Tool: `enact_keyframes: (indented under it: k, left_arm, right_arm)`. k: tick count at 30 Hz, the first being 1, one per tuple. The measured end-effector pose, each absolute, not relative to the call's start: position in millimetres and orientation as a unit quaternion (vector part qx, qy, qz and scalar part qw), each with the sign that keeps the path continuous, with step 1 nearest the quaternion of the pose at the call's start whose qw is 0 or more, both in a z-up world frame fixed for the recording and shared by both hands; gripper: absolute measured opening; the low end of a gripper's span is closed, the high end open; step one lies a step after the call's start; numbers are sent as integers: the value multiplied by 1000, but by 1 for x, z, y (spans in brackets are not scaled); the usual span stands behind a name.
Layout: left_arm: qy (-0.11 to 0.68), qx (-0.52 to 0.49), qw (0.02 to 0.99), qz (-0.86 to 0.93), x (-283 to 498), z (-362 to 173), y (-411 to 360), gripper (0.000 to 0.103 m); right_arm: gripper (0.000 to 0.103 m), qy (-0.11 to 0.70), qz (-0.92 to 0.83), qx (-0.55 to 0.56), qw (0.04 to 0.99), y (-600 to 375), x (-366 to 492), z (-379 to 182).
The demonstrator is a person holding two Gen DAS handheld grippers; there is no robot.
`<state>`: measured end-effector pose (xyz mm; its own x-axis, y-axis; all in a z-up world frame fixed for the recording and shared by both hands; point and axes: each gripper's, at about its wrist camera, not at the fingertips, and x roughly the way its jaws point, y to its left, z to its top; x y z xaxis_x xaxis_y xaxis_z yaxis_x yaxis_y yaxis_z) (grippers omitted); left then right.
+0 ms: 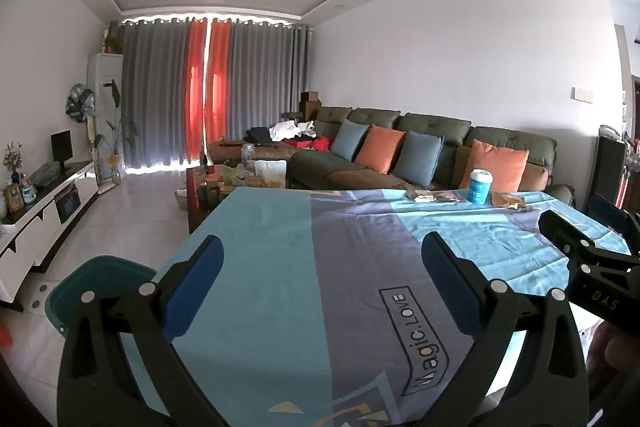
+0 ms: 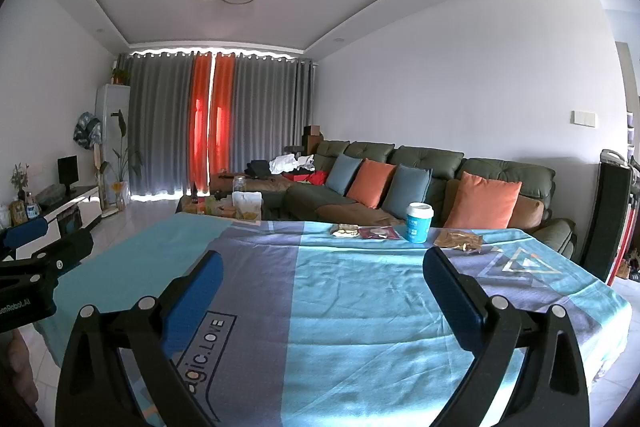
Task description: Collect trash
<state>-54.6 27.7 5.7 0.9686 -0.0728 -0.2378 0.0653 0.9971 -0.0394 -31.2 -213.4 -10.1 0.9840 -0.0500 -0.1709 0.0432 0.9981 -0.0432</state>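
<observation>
1. The left gripper (image 1: 320, 267), a black two-finger tool with blue pads, hung over the near part of the table with its jaws spread wide and nothing between them.
2. The right gripper (image 2: 320, 279), of the same make, was likewise spread wide and empty above the cloth; its side showed at the right edge of the left wrist view.
3. The table was covered by a turquoise and grey-blue patterned tablecloth (image 2: 360, 291) printed with the words "Magic.LOVE".
4. The trash lay in a row along the far edge of the table, well apart from both grippers: a blue-and-white paper cup with a white lid (image 2: 419, 223) stood upright.
5. Just left of the cup lay a flat dark red wrapper (image 2: 378, 233), and beside that a crumpled pale wrapper (image 2: 345, 230).
6. Just right of the cup lay a crinkled brown snack packet (image 2: 458, 240).
7. A teal plastic bin (image 1: 100, 277) stood on the floor beside the table's left edge, seen behind the left gripper's finger.
8. Beyond the table stood a dark green sofa (image 1: 436, 129) with orange and blue cushions.
</observation>
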Motion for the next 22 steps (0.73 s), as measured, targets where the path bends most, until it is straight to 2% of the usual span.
enact_keyframes:
  k: [22]
  left_arm:
    - [122,-28,992,-34,-48,4,29,98]
  right_arm:
    - [96,91,-22,-21,995,-218,-25,-12]
